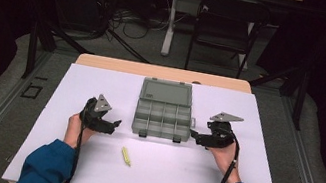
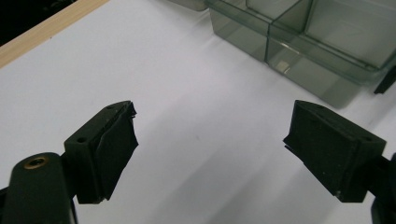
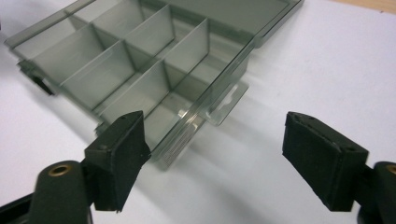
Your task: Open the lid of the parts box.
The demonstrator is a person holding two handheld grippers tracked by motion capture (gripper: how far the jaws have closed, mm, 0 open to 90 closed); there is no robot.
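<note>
A smoky clear compartment box [image 1: 163, 114] lies open at the middle of the white table, its lid folded back toward the far side. Its dividers form several empty cells [image 3: 140, 65]. A small yellow-green stick [image 1: 126, 156] lies on the sheet in front of the box. My left gripper [image 1: 114, 124] sits to the left of the box, open, with bare white sheet between its jaws [image 2: 210, 135]. My right gripper [image 1: 192, 135] is at the box's right front corner, open, and the box's corner and hanging tab [image 3: 224, 105] lie just ahead of its jaws [image 3: 215, 158].
The white sheet [image 1: 101, 85] covers a wooden table [image 1: 120, 65] whose far edge shows. Beyond it stand a dark chair [image 1: 225, 26], a table leg and loose cables on the floor. A grey mat borders the table on both sides.
</note>
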